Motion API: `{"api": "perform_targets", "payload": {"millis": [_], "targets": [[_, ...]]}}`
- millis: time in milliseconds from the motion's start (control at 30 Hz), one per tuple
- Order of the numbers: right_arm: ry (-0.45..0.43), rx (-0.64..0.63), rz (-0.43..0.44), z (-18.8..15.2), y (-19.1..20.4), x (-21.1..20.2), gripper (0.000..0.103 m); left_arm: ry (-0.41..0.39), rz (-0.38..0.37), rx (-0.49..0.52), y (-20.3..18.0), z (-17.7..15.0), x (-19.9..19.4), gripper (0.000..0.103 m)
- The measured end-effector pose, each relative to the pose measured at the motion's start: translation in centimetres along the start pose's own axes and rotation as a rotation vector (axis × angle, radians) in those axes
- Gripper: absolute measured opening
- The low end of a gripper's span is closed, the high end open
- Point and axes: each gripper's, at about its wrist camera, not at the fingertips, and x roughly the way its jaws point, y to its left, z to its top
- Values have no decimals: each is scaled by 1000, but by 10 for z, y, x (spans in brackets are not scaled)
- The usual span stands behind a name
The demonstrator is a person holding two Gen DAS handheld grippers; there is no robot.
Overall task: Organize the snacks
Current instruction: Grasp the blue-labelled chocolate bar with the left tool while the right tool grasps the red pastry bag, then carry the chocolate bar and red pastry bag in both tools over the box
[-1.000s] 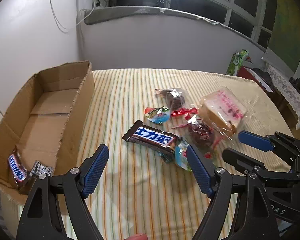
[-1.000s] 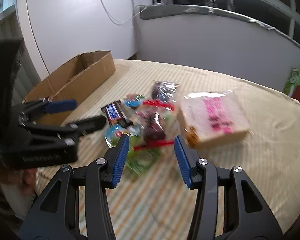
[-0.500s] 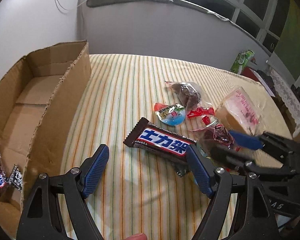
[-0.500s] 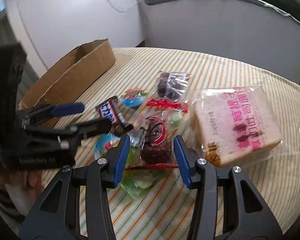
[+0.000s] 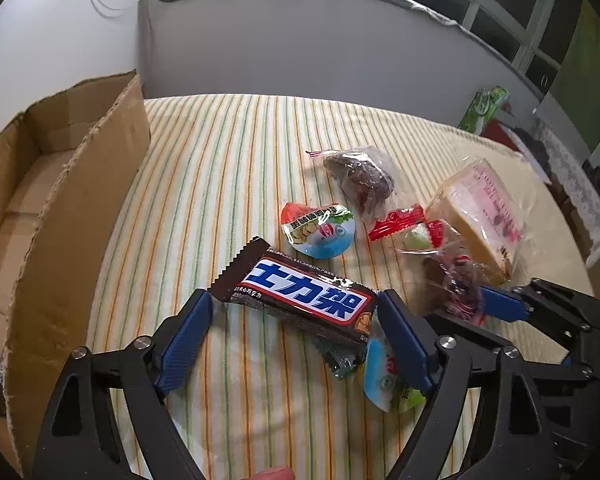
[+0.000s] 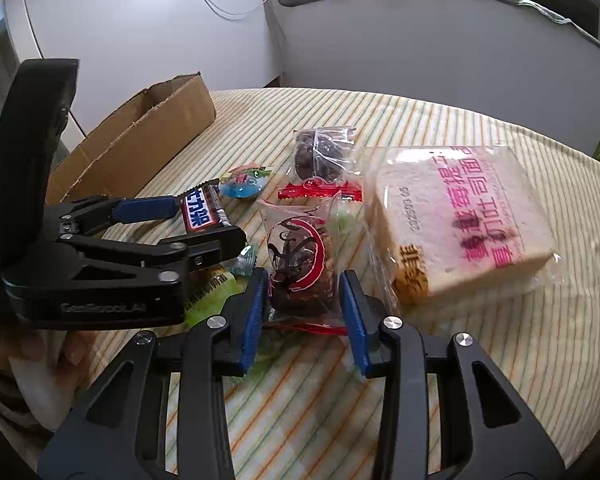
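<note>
I find the chocolate bar (image 5: 305, 300) lying on the striped cloth (image 5: 220, 184), long axis running ten o'clock to four o'clock, squarely across my left gripper (image 5: 296, 340), whose fingers are spread and opening, pads clear of both ends. My right gripper (image 6: 303, 312) is closing around the clear cake packet (image 6: 300, 264); pads flank it, contact uncertain. The cardboard box (image 5: 80, 208) lies at nine o'clock.
</note>
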Motion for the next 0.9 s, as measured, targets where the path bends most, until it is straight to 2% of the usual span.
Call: {"api": "perform_targets", "payload": {"millis": [167,400,467,500,900], "targets": [[-7,10,1,-6,-1,-6,38,-20,10,-10,-2,3,3,84],[-19,23,-1,-12,-4,-14,38,-46,2,-16,7,2,-3,55],[-20,24,-3,-13,-4,-15,38,-47,-2,-9,5,1,-4,40],[-21,25,-4,-14,-4,-16,38,-50,-2,-5,5,0,-5,37],[-37,34,-17,-16,1,-25,38,-74,-17,-19,12,-1,-18,30]]}}
